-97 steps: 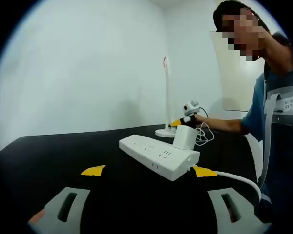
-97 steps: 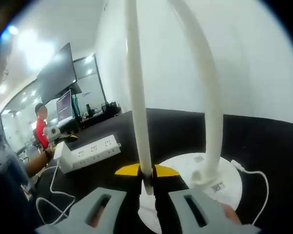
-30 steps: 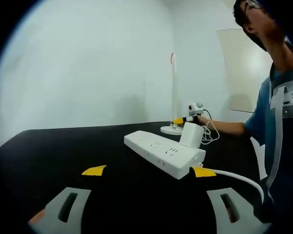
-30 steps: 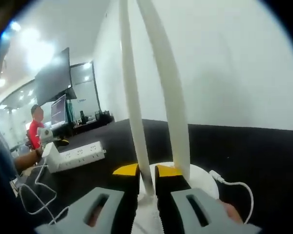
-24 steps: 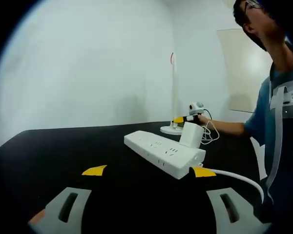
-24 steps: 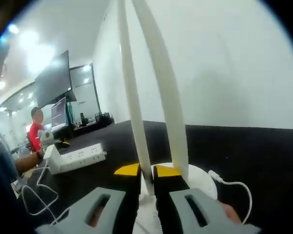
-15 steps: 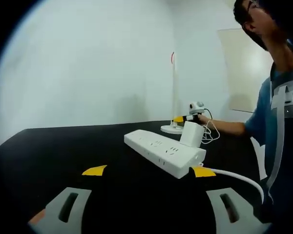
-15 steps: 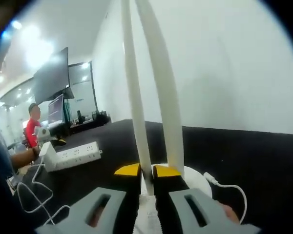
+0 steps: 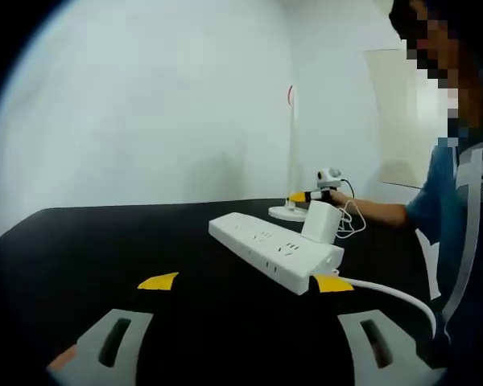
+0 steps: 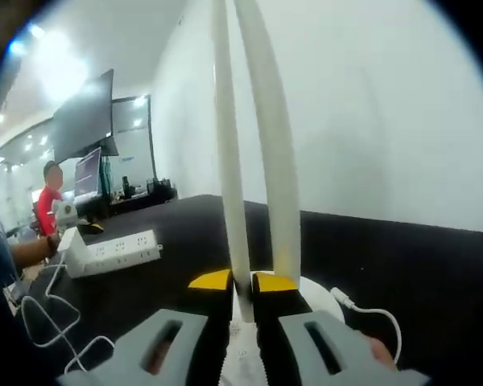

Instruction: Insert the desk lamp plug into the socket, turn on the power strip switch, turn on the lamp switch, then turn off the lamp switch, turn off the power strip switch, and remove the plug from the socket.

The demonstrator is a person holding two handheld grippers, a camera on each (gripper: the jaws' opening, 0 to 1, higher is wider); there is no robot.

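Observation:
The white power strip [image 9: 274, 253] lies on the black table with the lamp's white adapter plug [image 9: 320, 222] standing in its near end. My left gripper [image 9: 244, 283] hovers open short of the strip, nothing between its jaws. Farther back stands the white desk lamp [image 9: 293, 145], where my right gripper [image 9: 312, 195] reaches its foot. In the right gripper view my right gripper [image 10: 241, 281] is shut on the lamp's thin stem [image 10: 229, 161] just above the round base [image 10: 326, 299]. The lamp's thicker arm [image 10: 270, 153] rises beside the stem. The strip [image 10: 117, 244] lies far left.
A white mains cord [image 9: 390, 292] runs from the strip toward the person's blue sleeve [image 9: 435, 193]. The lamp's thin cable [image 10: 369, 312] loops off the base, and more cable [image 10: 52, 318] lies near the strip. A person in red [image 10: 47, 201] and monitors [image 10: 84, 121] are in the background.
Both views have drifted slightly with the hands. The right gripper stays shut on the lamp stem and the left gripper stays open short of the strip.

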